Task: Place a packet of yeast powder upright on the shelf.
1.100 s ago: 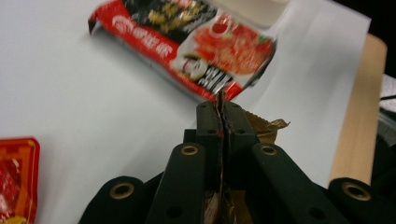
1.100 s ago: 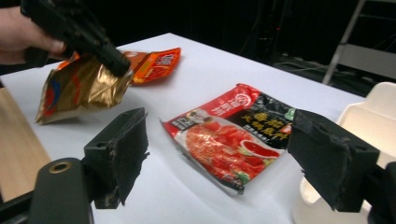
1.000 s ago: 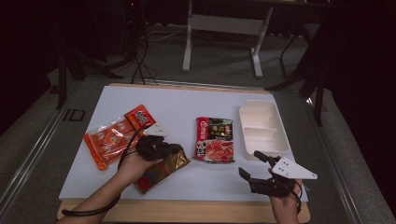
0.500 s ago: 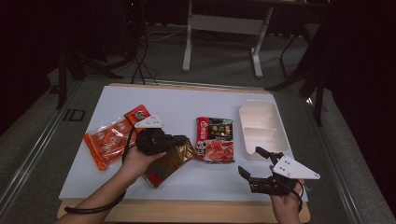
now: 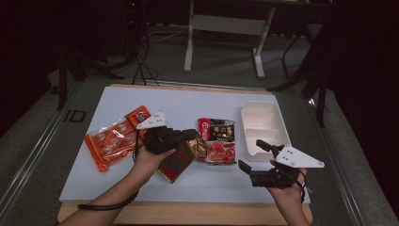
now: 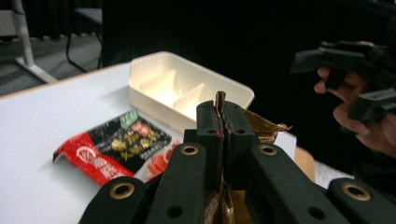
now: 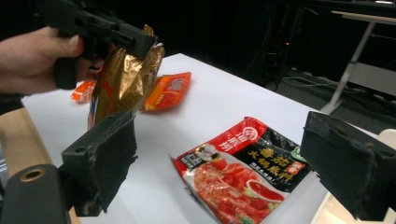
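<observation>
My left gripper (image 5: 190, 138) is shut on the top edge of a gold and brown packet (image 5: 179, 160), which hangs off the table. The left gripper view shows the packet's foil edge (image 6: 219, 100) pinched between the jaws. In the right gripper view the packet (image 7: 122, 79) dangles from that gripper (image 7: 140, 42). My right gripper (image 5: 251, 157) is open near the table's front right, with nothing between its fingers (image 7: 105, 158). A red and black sauce packet (image 5: 217, 140) lies flat at the table's middle. An orange snack packet (image 5: 115, 139) lies to the left.
A white compartment tray (image 5: 277, 120) sits at the right of the white table top (image 5: 188, 101), and it holds nothing. A wooden strip (image 5: 188, 214) runs along the table's front edge. Dark floor, cables and a stand's legs lie beyond the far edge.
My left gripper has lifted the gold packet off the table and carried it right, toward the sauce packet. The right gripper has stayed open in about the same place.
</observation>
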The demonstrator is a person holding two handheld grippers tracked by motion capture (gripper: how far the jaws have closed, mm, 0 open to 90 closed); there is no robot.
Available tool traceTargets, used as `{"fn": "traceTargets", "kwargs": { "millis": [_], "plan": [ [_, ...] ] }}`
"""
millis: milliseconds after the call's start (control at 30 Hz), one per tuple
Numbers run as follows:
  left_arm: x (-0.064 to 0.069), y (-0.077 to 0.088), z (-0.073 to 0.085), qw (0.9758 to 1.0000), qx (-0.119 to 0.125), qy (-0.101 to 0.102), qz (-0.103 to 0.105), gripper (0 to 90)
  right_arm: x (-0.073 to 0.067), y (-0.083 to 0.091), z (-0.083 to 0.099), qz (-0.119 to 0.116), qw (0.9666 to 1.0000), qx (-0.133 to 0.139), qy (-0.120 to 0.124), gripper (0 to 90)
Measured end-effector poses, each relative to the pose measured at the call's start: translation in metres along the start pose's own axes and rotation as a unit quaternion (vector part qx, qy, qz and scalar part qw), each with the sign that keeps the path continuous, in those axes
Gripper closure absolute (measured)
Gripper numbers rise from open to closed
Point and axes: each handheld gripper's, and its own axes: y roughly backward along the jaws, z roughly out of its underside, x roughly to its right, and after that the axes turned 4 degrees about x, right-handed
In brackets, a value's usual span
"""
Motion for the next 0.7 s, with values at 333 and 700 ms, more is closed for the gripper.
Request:
{"fn": "traceTargets", "kwargs": {
  "millis": [333, 700],
  "plan": [
    [-0.002, -0.023, 0.006, 0.9978, 0.055, 0.029, 0.02, 87.3, 0.002, -0.025, -0.022, -0.032, 0.9994, -0.007, -0.007, 14.1],
    [0.009, -0.03, 0.01, 0.9898, 0.138, 0.035, -0.002, 87.3, 0.0, -0.062, -0.024, -0.079, 0.9959, -0.026, -0.036, 32.7]
  ]
}}
